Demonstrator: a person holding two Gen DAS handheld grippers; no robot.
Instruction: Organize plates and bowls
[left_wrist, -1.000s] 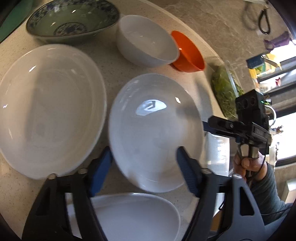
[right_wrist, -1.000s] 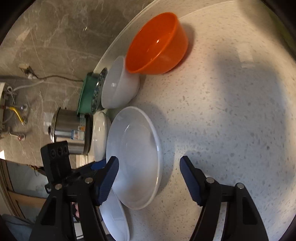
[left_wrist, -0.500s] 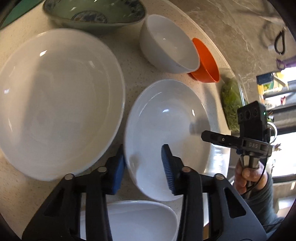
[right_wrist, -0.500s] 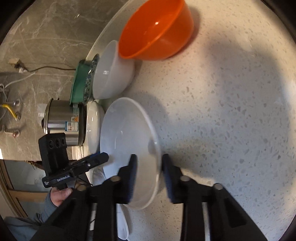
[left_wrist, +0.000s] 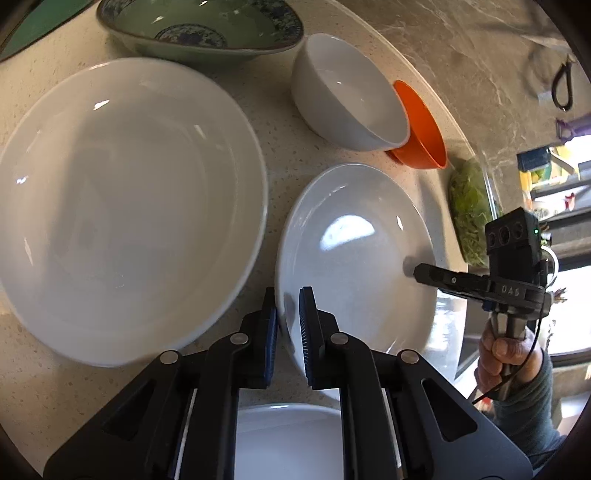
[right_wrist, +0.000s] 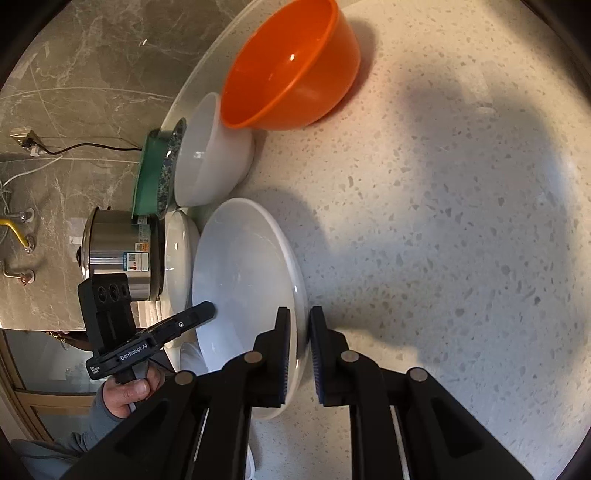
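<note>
My left gripper (left_wrist: 287, 321) is clamped on the near rim of the white plate (left_wrist: 354, 254), one blue pad inside the rim and one outside. My right gripper (right_wrist: 298, 332) pinches the same plate's opposite rim in the same way. Both sets of jaws have just been closing, and the rim now sits pressed between the pads of each.

The plate lies on the speckled countertop (right_wrist: 461, 221), just at the twelve o'clock of my left fingers. From my left wrist I see what the other view hardly gives: a big white bowl (left_wrist: 122, 206) at nine o'clock of the plate, close beside it but apart, a green patterned bowl (left_wrist: 207, 29) at eleven o'clock, and another white dish (left_wrist: 288, 439) under my gripper at six o'clock. A small white bowl (left_wrist: 347, 96) stands at twelve o'clock with the orange bowl (left_wrist: 421, 125) just behind it. That view also shows my right hand (left_wrist: 498, 354) around its handle at four o'clock.

My right wrist alone shows a steel pot (right_wrist: 118, 254) at nine o'clock of the plate, the orange bowl's whole inside, and my left hand (right_wrist: 125, 395) at seven o'clock. Here the large bowl is only a thin edge-on sliver.
</note>
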